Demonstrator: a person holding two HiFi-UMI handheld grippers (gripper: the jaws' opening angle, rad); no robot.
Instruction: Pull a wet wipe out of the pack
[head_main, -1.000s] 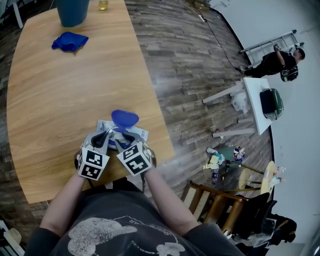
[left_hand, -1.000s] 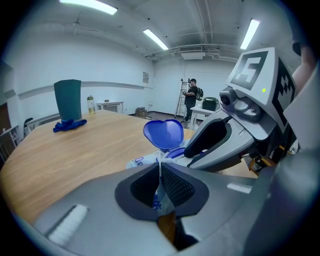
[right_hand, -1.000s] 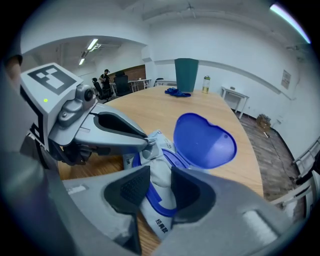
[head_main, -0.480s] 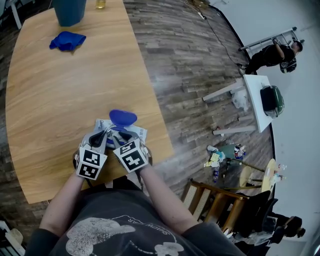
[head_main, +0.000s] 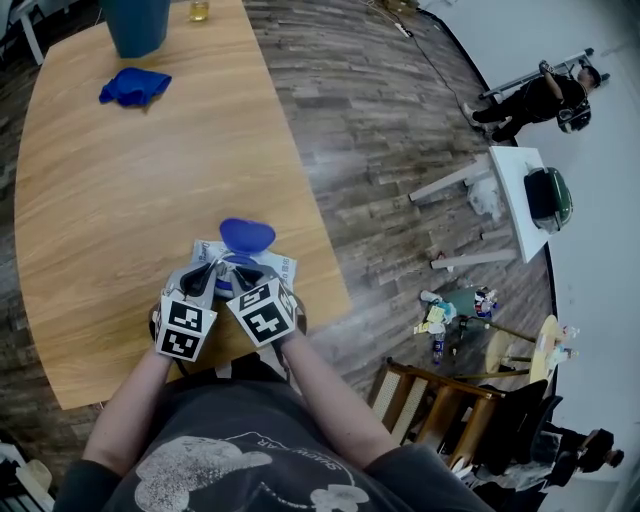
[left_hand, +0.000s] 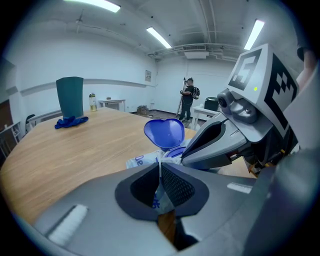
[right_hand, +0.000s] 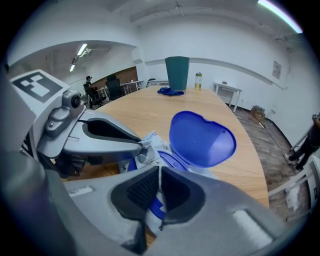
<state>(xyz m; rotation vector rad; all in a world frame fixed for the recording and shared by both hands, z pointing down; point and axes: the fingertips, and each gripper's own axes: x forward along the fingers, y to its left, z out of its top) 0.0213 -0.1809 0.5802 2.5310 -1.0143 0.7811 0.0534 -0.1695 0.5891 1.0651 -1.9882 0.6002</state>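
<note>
Nearest the person, two grippers side by side at the near edge of the table (head_main: 90, 300), marker cubes up, tips aimed down and away onto the wet-wipe pack (head_main: 283, 268). In the left gripper (left_hand: 160, 172): jaws all but together, clamped on a thin white-and-blue fold of the pack's near end, film squeezed flat between the ribbed pads. In the right gripper (right_hand: 160, 175): jaws closing, pads nearly met just over the near rim of the pack's blue ring, with a thin white strip (right_hand: 159, 169) caught upright between them; wipe or pack film, not to be told apart here. Right gripper's tips close beside the left's, contact between the two unclear. Under and just beyond both pairs of jaws, the pack itself, flat on the wood, white with blue print, close to the table's right edge. Right behind the jaws, the blue heart-shaped lid (right_hand: 202, 137), flipped open and standing up at the pack's far side. Farther across the tabletop, well apart from the pack, a crumpled blue cloth (head_main: 135, 85), near a tall teal bin (head_main: 138, 25) and a small bottle (head_main: 204, 10) at the far end. Off the table to the right, plank floor (head_main: 370, 130), a wooden chair (head_main: 425, 405), a white side table (head_main: 512, 200) and, farthest, a person (head_main: 535, 100) in dark clothes.
</note>
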